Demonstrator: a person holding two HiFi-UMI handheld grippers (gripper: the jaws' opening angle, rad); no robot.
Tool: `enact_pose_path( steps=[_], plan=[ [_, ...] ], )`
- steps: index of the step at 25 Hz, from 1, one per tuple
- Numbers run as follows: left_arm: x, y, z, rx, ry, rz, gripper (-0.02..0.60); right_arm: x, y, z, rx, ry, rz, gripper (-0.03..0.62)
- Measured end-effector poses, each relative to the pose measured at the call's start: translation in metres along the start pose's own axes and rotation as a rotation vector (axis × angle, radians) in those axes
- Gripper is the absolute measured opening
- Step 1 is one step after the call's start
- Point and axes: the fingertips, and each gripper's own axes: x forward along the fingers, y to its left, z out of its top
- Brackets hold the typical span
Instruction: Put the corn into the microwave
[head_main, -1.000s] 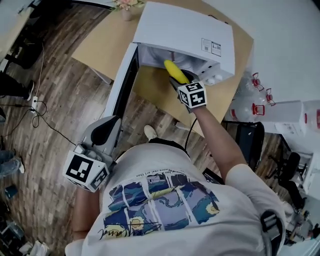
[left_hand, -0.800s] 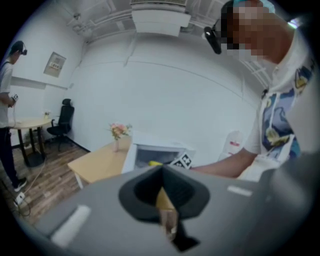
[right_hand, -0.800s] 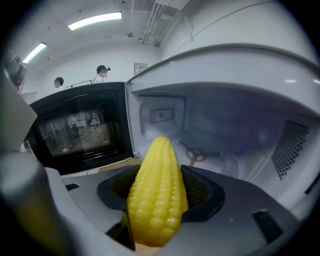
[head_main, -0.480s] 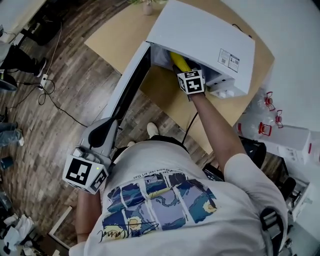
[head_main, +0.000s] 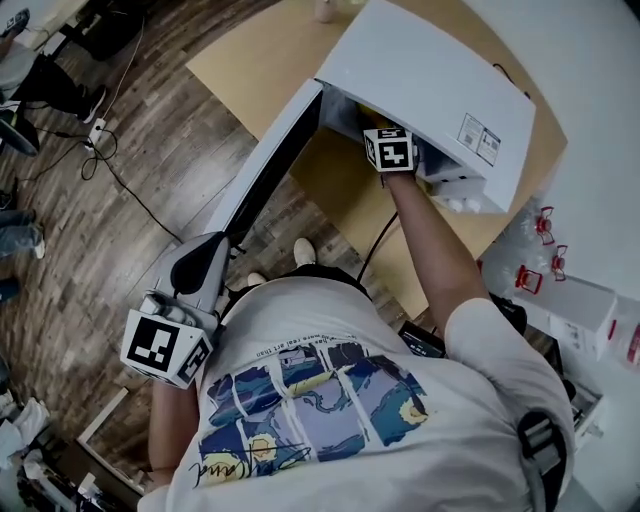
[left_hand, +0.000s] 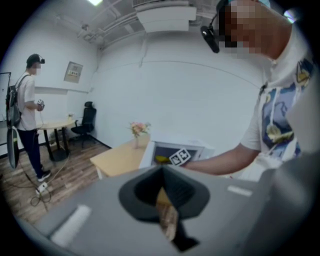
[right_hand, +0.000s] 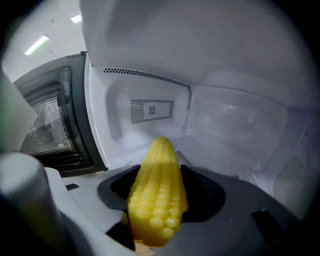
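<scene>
Corn (right_hand: 158, 172) sits clamped by its thick end in the right hand-held gripper (right_hand: 159, 200), jaws closed on both sides of the cob, tip pointing into the white cavity of the microwave (head_main: 430, 80). It looks held above the cavity floor, not resting on it; contact can't be confirmed. Main risk: letting go from here drops the cob, and a round cob probably rolls, maybe back toward the open front and off the counter (head_main: 250, 60). Grip covers only the base, so tilting down could let it slip out early. Marker cube is right at the cavity's top edge in the head view, so it could clip the casing on the way in or out. Door (head_main: 270, 165) swings wide open, clear of the arm. Left hand-held gripper (head_main: 195, 275) hangs by the person's side, jaws together, empty.
</scene>
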Motion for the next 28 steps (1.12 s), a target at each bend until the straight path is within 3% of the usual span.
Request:
enact_pose_path(
  steps=[7, 22, 28],
  plan=[
    [0.003, 0.005, -0.001, -0.007, 0.013, 0.01, 0.009, 0.009, 0.002, -0.001, -0.032, 0.026, 0.001, 0.253],
    [0.014, -0.002, 0.005, 0.029, 0.014, -0.062, 0.009, -0.005, 0.001, -0.007, -0.03, 0.043, 0.006, 0.258],
    [0.008, -0.006, 0.004, 0.068, 0.008, -0.127, 0.009, -0.033, 0.001, -0.016, 0.002, 0.041, -0.038, 0.261]
  ],
)
